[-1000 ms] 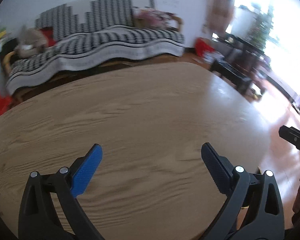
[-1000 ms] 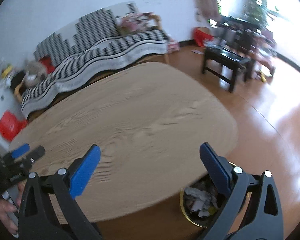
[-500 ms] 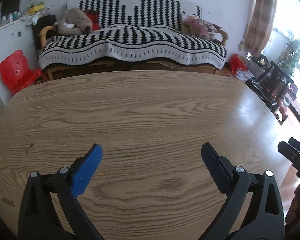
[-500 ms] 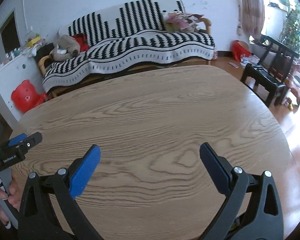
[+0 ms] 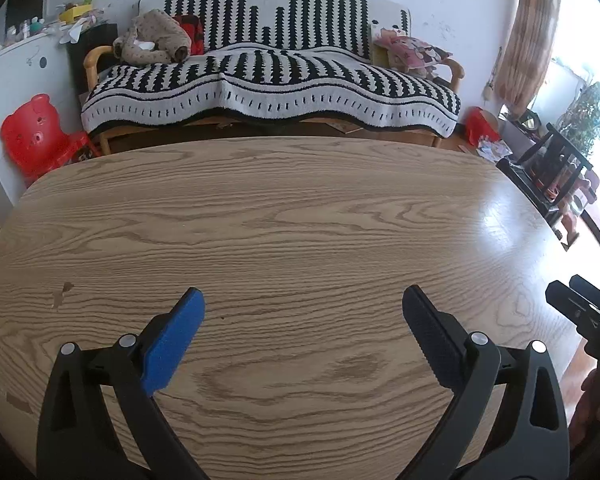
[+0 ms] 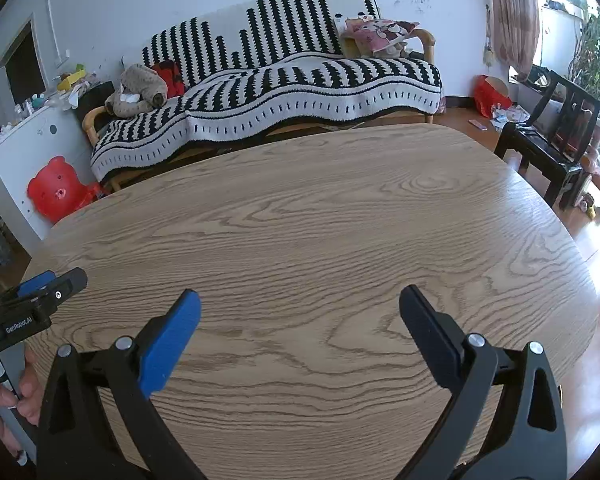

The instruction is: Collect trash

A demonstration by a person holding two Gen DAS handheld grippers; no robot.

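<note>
My left gripper [image 5: 302, 304] is open and empty over the near part of the bare wooden table [image 5: 284, 216]. My right gripper [image 6: 300, 306] is open and empty over the same table [image 6: 320, 208]. The right gripper's tip shows at the right edge of the left wrist view [image 5: 576, 308]. The left gripper's tip shows at the left edge of the right wrist view [image 6: 44, 288]. No trash and no bin show in either view.
A sofa with a black-and-white striped cover [image 5: 268, 76] stands behind the table, a plush toy [image 5: 152, 40] on it. A red bear chair [image 5: 40, 132] is at the left by a white cabinet [image 5: 8, 80]. A dark stool [image 6: 548, 144] stands at the right.
Both grippers swung left, away from the floor and the trash bin beside the table, and now face the sofa squarely over the table. Both stayed open.
</note>
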